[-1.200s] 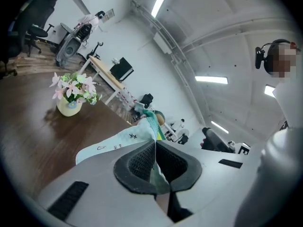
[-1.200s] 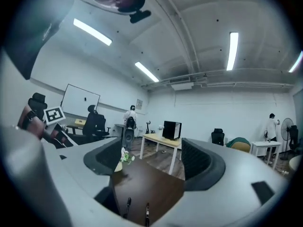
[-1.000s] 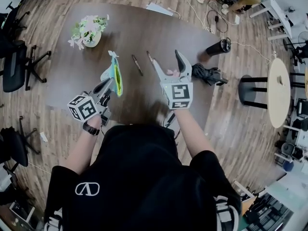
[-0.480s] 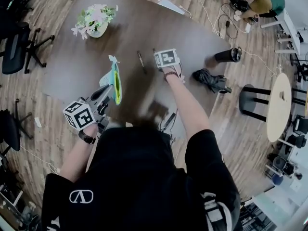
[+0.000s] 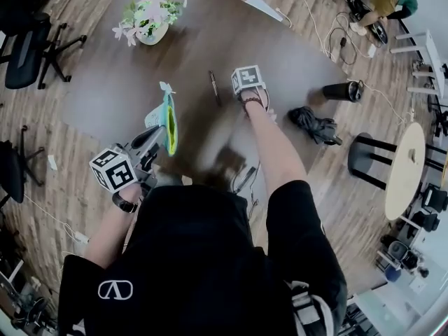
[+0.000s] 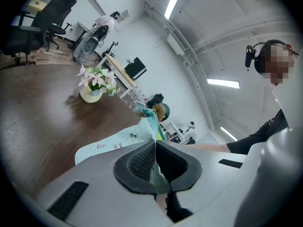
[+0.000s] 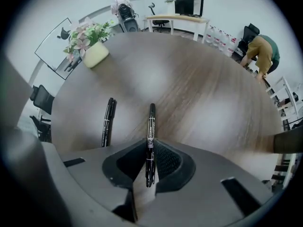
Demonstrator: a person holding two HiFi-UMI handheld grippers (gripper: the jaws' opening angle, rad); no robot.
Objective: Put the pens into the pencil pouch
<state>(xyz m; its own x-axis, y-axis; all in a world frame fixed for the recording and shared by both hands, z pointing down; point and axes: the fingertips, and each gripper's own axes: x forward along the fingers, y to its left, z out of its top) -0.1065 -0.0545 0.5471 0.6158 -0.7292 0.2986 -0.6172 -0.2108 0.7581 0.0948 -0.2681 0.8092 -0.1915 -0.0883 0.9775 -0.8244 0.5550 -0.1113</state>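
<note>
1. The left gripper [image 6: 155, 143] is clenched on the near edge of the pencil pouch [image 5: 169, 121]. The pouch is pale turquoise and held up on edge above the table [image 5: 105, 96], with its yellow-green inside showing from above.
2. Small dark marks are printed on the pouch's side, too small to read.
3. To the right of the pouch, the loose pen [image 5: 214, 87] lies flat on the table, its long axis pointing away from the person.
4. Just right of it, farther from the pouch, the right gripper [image 7: 150, 148] points steeply down. Its jaws have just been closing and now pinch the gripped pen [image 7: 151, 126], which lies roughly parallel to the loose one. Its barrel print is unreadable.
5. Far beyond the pouch stands a flower pot [image 5: 150, 23].
</note>
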